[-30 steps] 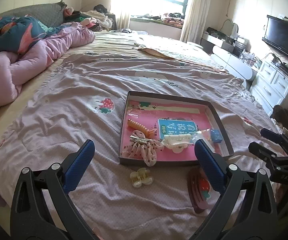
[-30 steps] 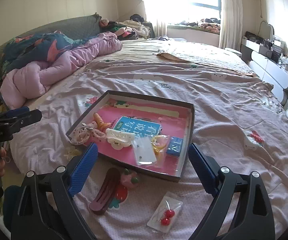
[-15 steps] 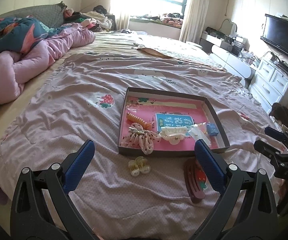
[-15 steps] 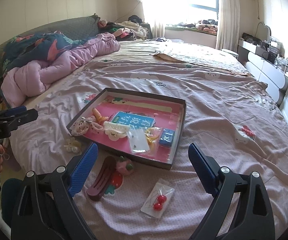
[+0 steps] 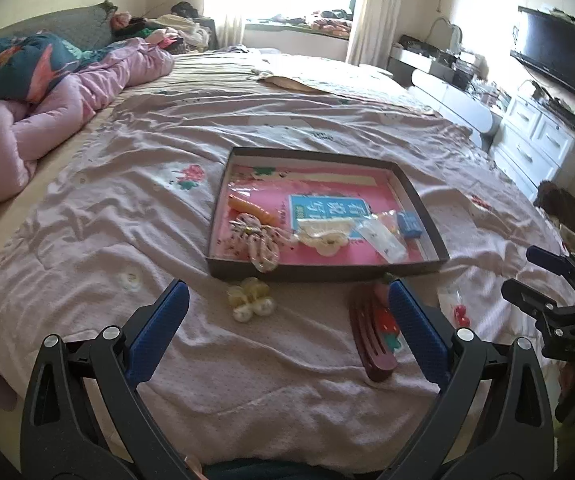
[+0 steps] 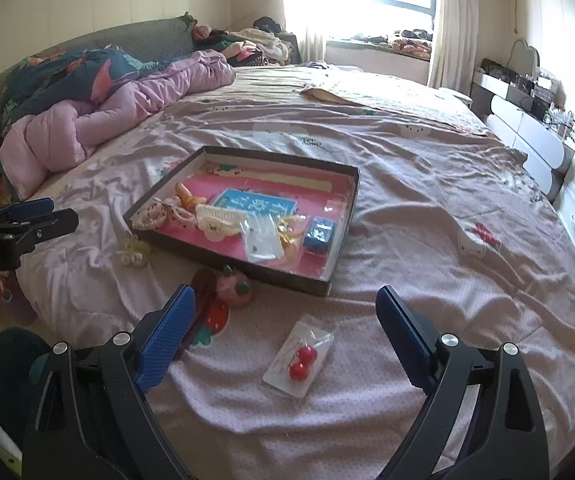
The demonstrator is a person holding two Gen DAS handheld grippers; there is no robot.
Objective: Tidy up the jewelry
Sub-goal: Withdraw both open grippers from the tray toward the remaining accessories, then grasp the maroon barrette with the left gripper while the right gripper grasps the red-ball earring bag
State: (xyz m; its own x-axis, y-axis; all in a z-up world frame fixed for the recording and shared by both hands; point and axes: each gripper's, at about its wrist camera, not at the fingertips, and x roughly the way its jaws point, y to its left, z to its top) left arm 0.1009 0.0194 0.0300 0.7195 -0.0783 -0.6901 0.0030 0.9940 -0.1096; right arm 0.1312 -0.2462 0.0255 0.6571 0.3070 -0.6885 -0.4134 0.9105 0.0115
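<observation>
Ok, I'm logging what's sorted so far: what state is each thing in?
Box: open, lidless, partly filled.
Pearl clip: on bed, outside box.
Maroon hair clip: on bed, outside box.
Red-bead packet: on bed, outside box.
Left gripper: open, empty.
Right gripper: open, empty.

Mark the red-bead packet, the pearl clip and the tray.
red-bead packet (image 6: 299, 356): right wrist view, on the beads.
pearl clip (image 5: 249, 300): left wrist view, its middle.
tray (image 6: 227, 256): right wrist view, near wall.
</observation>
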